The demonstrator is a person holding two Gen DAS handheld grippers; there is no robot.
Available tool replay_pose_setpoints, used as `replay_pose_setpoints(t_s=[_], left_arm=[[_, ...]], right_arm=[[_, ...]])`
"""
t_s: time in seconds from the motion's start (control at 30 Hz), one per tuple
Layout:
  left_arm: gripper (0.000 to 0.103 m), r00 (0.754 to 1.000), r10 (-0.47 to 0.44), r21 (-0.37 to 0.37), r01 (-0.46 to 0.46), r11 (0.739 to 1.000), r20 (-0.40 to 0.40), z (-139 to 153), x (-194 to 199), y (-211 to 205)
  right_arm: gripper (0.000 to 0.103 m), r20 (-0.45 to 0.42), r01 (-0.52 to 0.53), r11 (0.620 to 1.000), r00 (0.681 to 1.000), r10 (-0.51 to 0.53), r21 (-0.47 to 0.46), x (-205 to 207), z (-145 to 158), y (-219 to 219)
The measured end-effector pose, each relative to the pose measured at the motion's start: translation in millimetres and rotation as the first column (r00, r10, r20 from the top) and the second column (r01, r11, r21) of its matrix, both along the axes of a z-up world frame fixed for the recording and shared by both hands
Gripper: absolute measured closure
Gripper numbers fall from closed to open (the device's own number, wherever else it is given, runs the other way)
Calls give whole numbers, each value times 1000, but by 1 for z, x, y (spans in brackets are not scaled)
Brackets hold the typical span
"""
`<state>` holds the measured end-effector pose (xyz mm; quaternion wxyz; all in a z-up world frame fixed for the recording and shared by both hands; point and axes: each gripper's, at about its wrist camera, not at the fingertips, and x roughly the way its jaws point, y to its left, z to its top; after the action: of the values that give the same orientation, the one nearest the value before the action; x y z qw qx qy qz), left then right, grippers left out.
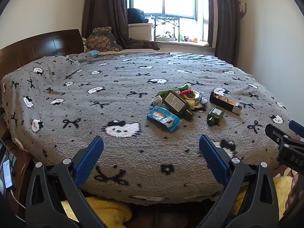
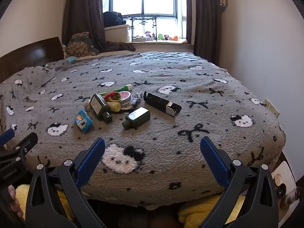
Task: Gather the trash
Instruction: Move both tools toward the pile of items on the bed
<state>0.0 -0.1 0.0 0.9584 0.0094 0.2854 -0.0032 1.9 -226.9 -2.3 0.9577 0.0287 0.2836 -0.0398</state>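
Both tools hang at the near edge of the bed (image 1: 133, 87), side by side and aimed across it toward the window (image 1: 171, 0). The left tool (image 1: 151, 148) has its blue fingers (image 1: 89, 161) spread wide with nothing between them; the right tool (image 2: 152, 148) is spread just as wide and equally empty. Each shows at the edge of the other's view.

The trash lies in a loose heap on the grey blanket (image 2: 209, 114), which is patterned with cats and bows — past the middle of the bed and well apart from both tools. Nearest the tools is a blue wrapper (image 1: 163, 118), lying flat. Just behind it a large dark green bottle (image 1: 178, 104) lies on its side, label up, leaning on a small pile: a green tube (image 1: 175, 90), a red and pink scrap (image 1: 185, 93), a round tin (image 2: 125, 96) and a small white roll (image 1: 157, 101). A pale yellow piece (image 2: 115, 106) sits against the bottle's neck. A smaller green bottle (image 2: 136, 118) lies on its side, apart from the heap, toward the right. Beyond it a long black box (image 2: 162, 104) lies flat with one end open. A crumpled bit of cloth (image 2: 136, 97) sits between the tin and the box.

A dark wooden headboard (image 1: 38, 47) stands at the left.
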Motion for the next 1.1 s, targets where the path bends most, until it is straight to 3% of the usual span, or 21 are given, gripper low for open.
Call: replay_pose_setpoints(t_s=[1.1], left_arm=[[8, 1000, 2, 7, -2, 1000, 11, 3, -2, -2]], right_arm=[[3, -3, -17, 1000, 1000, 17, 7, -2, 1, 3]])
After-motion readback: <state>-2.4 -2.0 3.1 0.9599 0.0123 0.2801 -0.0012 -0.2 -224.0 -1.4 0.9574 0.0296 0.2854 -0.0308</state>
